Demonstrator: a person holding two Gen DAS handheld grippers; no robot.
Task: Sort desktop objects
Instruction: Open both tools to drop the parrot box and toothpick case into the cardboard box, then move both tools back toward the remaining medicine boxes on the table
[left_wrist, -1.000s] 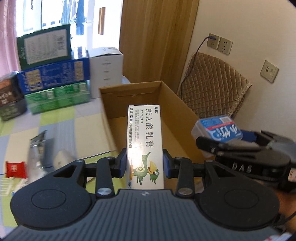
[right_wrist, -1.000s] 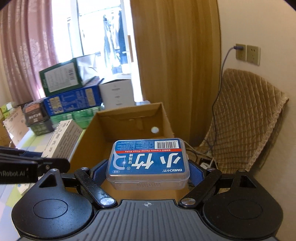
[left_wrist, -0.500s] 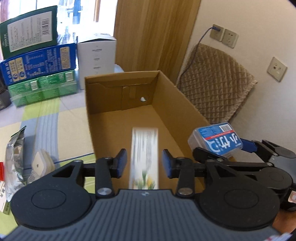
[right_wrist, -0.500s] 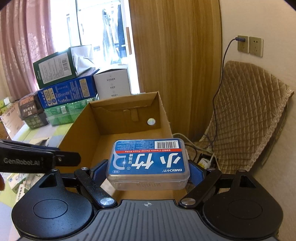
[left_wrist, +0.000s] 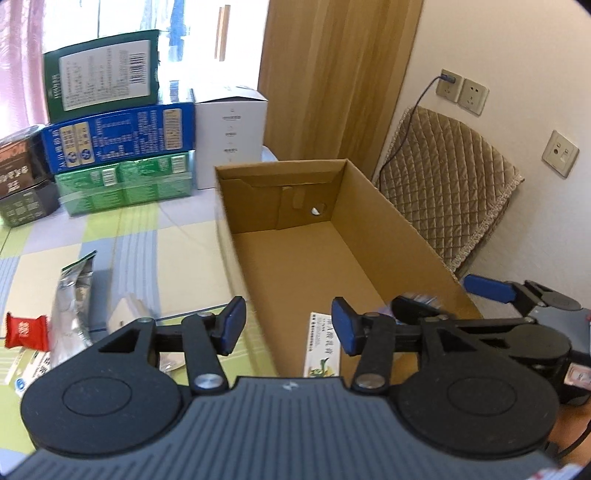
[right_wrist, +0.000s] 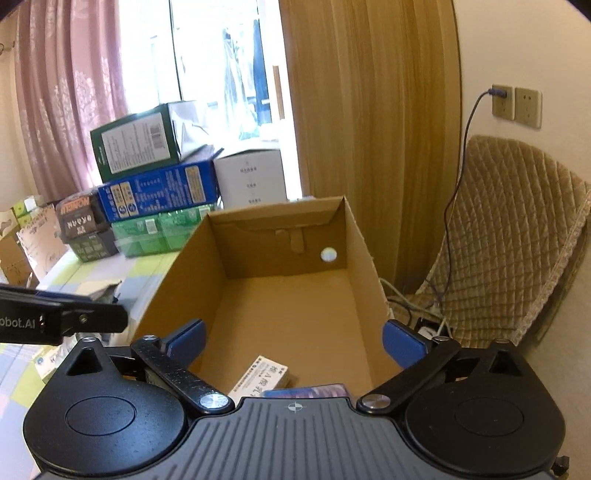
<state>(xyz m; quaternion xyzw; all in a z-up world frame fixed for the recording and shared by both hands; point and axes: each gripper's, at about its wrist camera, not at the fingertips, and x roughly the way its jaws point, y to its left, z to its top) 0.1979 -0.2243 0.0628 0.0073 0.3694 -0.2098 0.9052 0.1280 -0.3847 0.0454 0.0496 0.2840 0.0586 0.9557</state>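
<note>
1. Inside the open brown cardboard box (left_wrist: 321, 258), at its near end, lay the long white medicine carton with a green bird print (left_wrist: 322, 347), flat on the box floor; the right wrist view showed it (right_wrist: 260, 378) tilted against the near wall.
2. The left gripper (left_wrist: 288, 326) hung over the box's near left corner. Its blue-padded fingers (left_wrist: 232, 325) had just been opening and stood apart with nothing between them, the medicine carton lying below them.
3. The right gripper (right_wrist: 293, 341) hung over the box's near end. Its blue fingers (right_wrist: 400, 341) had just spread wide and gripped nothing.
4. Just below the right gripper, at the box's near wall, the clear plastic case with a blue label (right_wrist: 310, 392) showed as a blurred strip beside the medicine carton; whether it had come to rest could not be told. In the left wrist view it was only a blur (left_wrist: 421, 300) behind the right gripper's finger.
5. Left of the box, on the checked cloth of the counter (left_wrist: 147, 229), lay a silver foil pouch (left_wrist: 72, 310), a small red packet (left_wrist: 26, 330) and a small white block (left_wrist: 127, 315).
6. Beyond the box's far left corner stood a stack of green and blue cartons (left_wrist: 118, 140) and a white carton (left_wrist: 231, 138).
7. Right of the box, a tan quilted cover (left_wrist: 447, 195) leaned against the wall.
</note>
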